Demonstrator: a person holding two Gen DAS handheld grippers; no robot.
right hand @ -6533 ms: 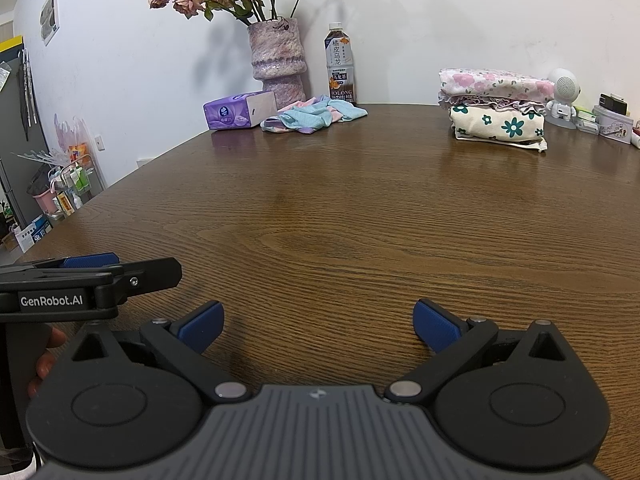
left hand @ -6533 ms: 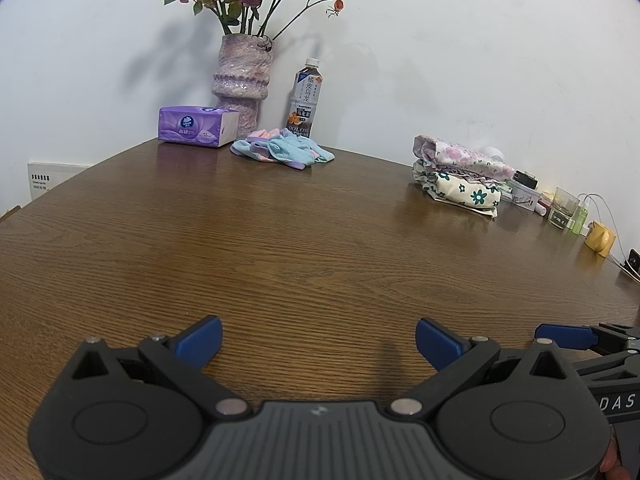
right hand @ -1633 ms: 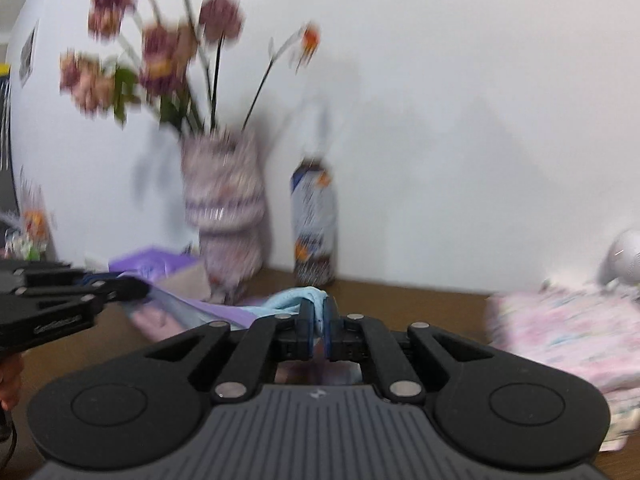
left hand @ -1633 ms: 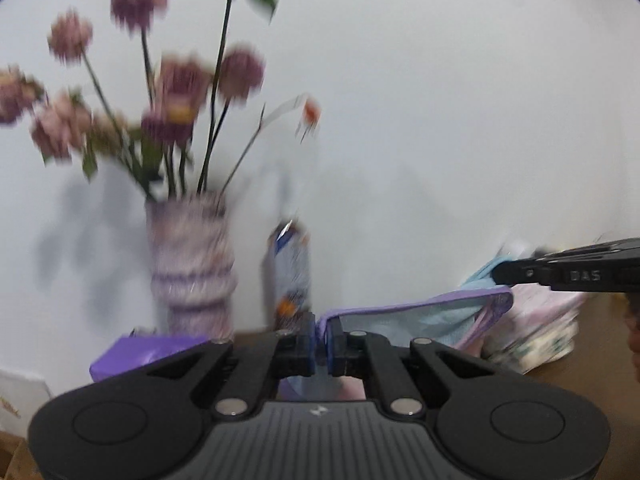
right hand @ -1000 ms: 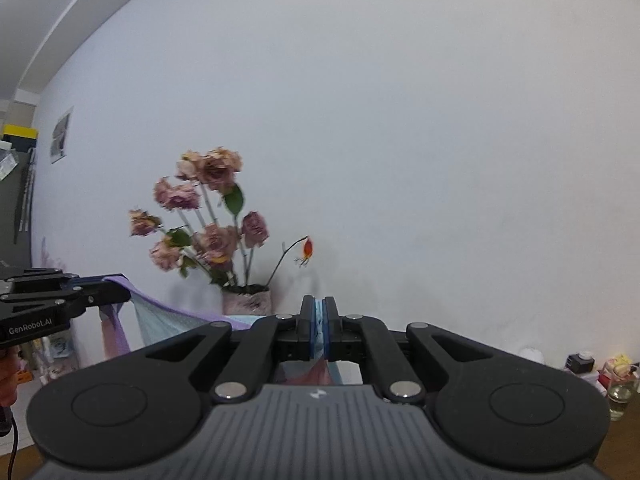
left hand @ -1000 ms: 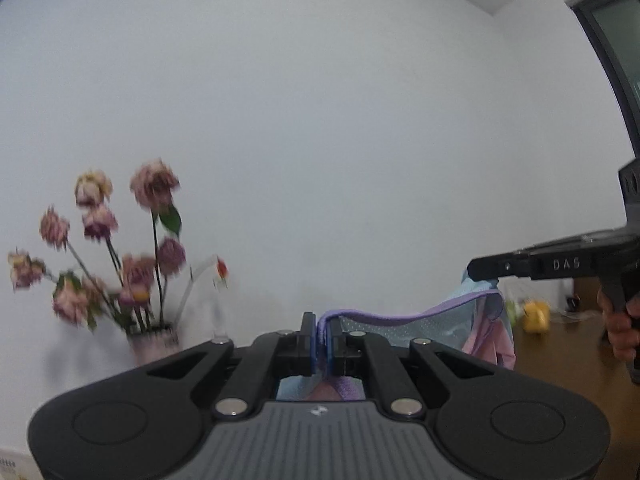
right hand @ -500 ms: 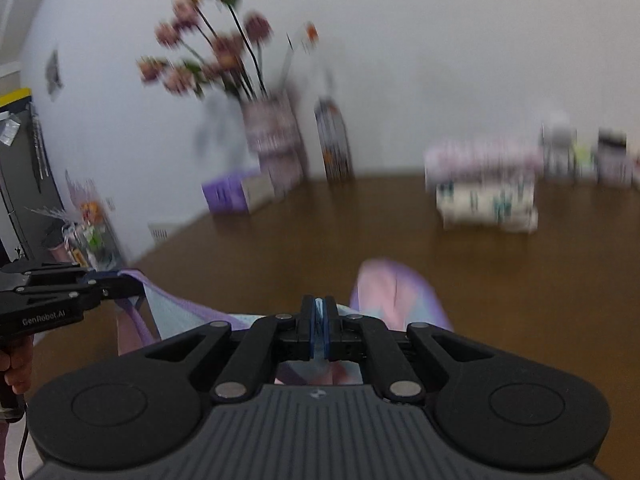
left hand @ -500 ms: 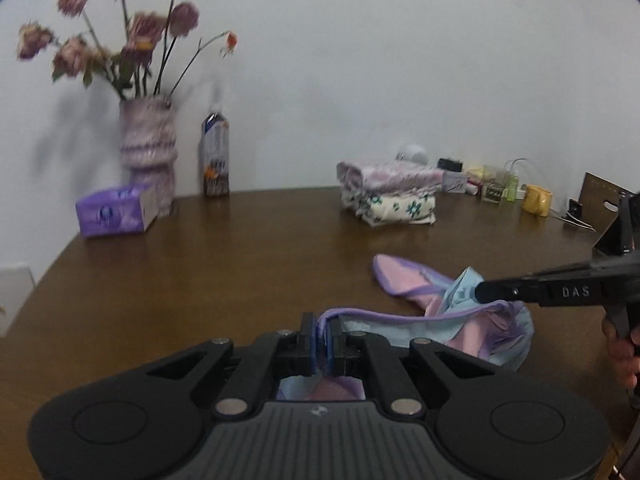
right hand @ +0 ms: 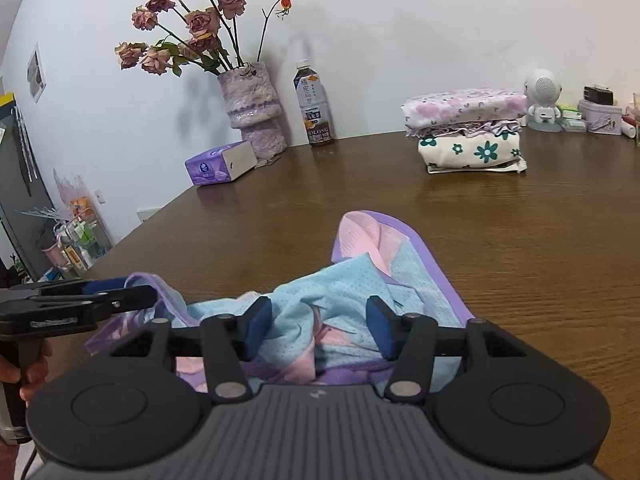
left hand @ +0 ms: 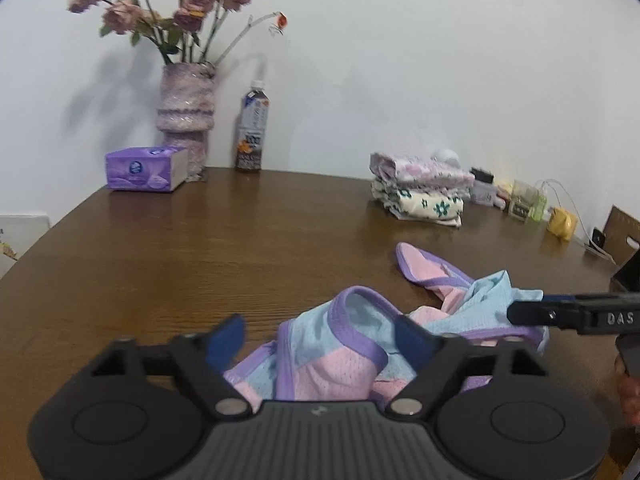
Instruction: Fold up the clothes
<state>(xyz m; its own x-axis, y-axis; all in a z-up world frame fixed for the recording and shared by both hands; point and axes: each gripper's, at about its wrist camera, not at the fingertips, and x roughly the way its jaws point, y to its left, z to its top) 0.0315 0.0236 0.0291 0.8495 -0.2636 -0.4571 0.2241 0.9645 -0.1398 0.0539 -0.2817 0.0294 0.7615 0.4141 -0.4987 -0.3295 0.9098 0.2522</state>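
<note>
**Garment released onto the table, ready for spreading**

Both tools, which half a second earlier were clamped shut on the purple-trimmed edge of the garment, now have their jaws opening. The left gripper stands wide, its blue pads clear of the cloth that bunches between them; the right gripper is partly spread, the fabric likewise lying loose between its pads and pressed by neither. The pastel garment, a pink, light-blue and purple mesh piece, rests crumpled on the wooden table directly ahead of both tools, one pink lobe stretched toward the far side. A second earlier it hung in the air between the two tools; now it lies on the tabletop. The transfer to the working area therefore appears complete, and folding proper has not begun: the cloth probably needs flattening first. A folded stack of floral clothes sits well apart near the wall, beside a vase, a bottle and a tissue box.
</note>
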